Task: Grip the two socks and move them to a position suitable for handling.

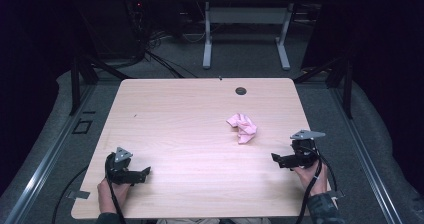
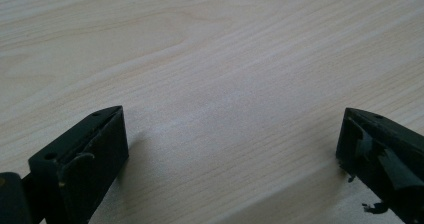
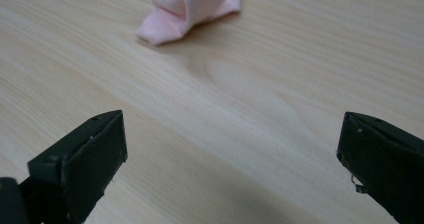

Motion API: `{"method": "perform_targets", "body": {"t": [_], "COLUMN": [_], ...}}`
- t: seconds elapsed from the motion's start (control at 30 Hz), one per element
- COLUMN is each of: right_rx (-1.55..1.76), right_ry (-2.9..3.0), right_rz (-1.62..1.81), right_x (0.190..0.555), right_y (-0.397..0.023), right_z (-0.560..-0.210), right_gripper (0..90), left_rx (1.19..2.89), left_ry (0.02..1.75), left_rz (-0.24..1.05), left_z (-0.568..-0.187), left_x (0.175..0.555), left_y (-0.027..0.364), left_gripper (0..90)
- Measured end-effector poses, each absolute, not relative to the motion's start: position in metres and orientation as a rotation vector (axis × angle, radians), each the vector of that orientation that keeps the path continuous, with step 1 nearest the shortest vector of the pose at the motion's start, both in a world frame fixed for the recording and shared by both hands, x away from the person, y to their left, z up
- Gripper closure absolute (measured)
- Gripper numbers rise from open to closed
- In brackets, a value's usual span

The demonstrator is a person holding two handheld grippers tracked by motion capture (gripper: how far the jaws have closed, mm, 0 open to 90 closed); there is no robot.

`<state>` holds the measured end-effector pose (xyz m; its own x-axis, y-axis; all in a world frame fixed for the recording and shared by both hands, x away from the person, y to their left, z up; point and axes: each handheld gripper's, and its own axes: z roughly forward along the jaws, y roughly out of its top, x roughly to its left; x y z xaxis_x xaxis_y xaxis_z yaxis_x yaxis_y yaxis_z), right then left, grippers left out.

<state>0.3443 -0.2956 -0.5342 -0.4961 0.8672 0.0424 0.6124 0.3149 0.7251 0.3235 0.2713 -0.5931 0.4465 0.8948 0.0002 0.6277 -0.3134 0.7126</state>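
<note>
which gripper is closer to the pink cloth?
The right gripper. The crumpled pink cloth lies just ahead of it and appears in its own view; the left gripper sits farther off, facing bare table.

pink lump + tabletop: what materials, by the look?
Pink lump: looks like thin cloth, matte; soft rounded folds and creases in the right gripper view. Crumpled paper can't be ruled out.
Tabletop: pale wood-grain surface, probably laminate or veneer; straight streaky grain with a smooth, faintly satin sheen.
</note>
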Motion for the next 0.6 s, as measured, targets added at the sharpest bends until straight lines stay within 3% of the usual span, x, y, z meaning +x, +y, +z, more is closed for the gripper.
{"method": "perform_targets", "body": {"t": [0.6], "right_rx": [1.149], "right_ry": [2.384], "right_rz": [1.025], "right_x": [0.424], "right_y": [-0.230], "right_z": [-0.513], "right_gripper": [1.1], "left_rx": [2.054], "left_ry": [1.270], "left_rz": [0.532], "left_z": [-0.593], "left_x": [0.323], "left_y": [0.271], "left_gripper": [0.0]}}
